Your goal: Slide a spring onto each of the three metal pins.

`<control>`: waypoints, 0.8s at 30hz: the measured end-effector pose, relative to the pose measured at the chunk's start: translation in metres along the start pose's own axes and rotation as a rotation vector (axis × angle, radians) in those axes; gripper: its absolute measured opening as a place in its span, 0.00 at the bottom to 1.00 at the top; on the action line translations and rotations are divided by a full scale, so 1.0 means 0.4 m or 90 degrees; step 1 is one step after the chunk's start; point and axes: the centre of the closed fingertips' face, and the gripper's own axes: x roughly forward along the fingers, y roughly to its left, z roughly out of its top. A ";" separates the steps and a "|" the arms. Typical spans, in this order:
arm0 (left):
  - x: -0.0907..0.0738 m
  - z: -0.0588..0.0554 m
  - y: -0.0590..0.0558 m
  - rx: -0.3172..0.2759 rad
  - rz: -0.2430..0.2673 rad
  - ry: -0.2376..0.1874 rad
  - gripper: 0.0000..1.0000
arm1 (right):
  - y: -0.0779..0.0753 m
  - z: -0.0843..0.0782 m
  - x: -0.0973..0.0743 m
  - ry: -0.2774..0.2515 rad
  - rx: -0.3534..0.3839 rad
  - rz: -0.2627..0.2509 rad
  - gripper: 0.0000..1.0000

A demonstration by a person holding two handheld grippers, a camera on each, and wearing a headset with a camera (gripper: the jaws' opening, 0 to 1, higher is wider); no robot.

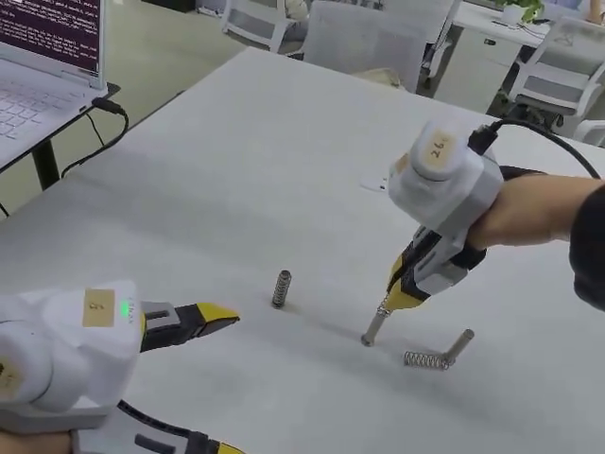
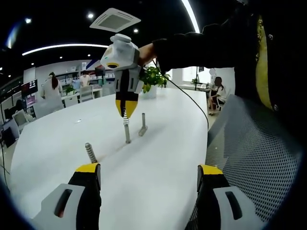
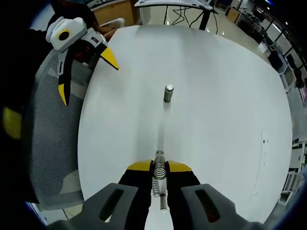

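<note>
My right gripper (image 1: 399,301) is shut on a spring (image 1: 383,308) that sits around the top of a slanted metal pin (image 1: 371,331), whose lower end rests on the white table (image 1: 246,170). In the right gripper view the spring (image 3: 157,175) runs between the closed jaws of the gripper (image 3: 159,166). A second pin (image 1: 282,288) stands upright to the left, with a spring coiled around it. A third pin (image 1: 460,345) lies to the right, a loose spring (image 1: 425,359) at its end. My left gripper (image 1: 225,383) hangs open and empty at the near left, apart from all of them.
A laptop (image 1: 47,57) with a black cable (image 1: 109,109) stands on a side stand at the far left. Office chairs (image 1: 369,38) line the table's far edge. A small white label (image 1: 375,183) lies behind the right gripper.
</note>
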 end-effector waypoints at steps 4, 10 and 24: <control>0.001 0.000 0.000 -0.002 0.000 0.001 0.79 | -0.002 0.000 0.000 -0.001 0.000 -0.001 0.08; 0.000 -0.003 -0.001 -0.002 -0.001 0.001 0.78 | -0.001 -0.002 0.010 -0.001 0.005 0.003 0.08; -0.003 -0.002 0.002 -0.003 0.001 0.002 0.77 | -0.001 -0.012 0.053 0.007 0.009 0.006 0.08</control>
